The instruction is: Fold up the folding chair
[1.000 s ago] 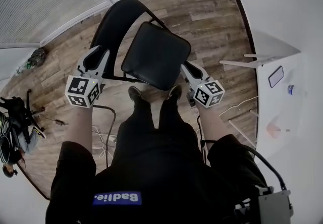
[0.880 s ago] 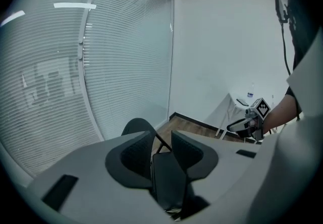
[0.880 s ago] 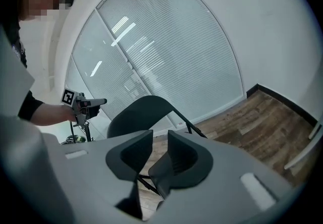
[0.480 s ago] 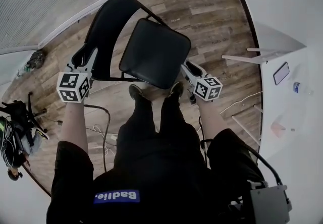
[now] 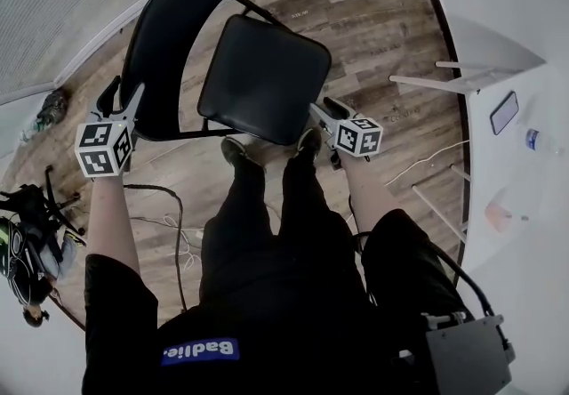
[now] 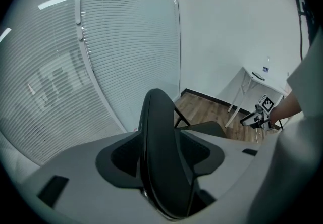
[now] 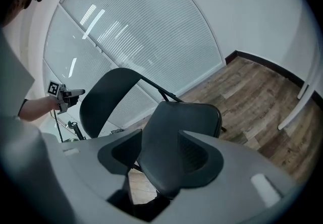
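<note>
Grippers open around the folding chair [image 5: 263, 77]
The chair stands on the wood floor [image 5: 382, 20], just beyond the person's feet. The left gripper [image 5: 118, 98] straddles the left edge of the backrest [image 6: 161, 157], its jaws opening wide. The right gripper [image 5: 322, 108] straddles the near right corner of the seat [image 7: 171, 152], its jaws opening.

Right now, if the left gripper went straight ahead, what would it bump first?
Probably the backrest. Its edge already stands between the opening jaws of the left gripper, though I can't tell how deep it sits.
</note>
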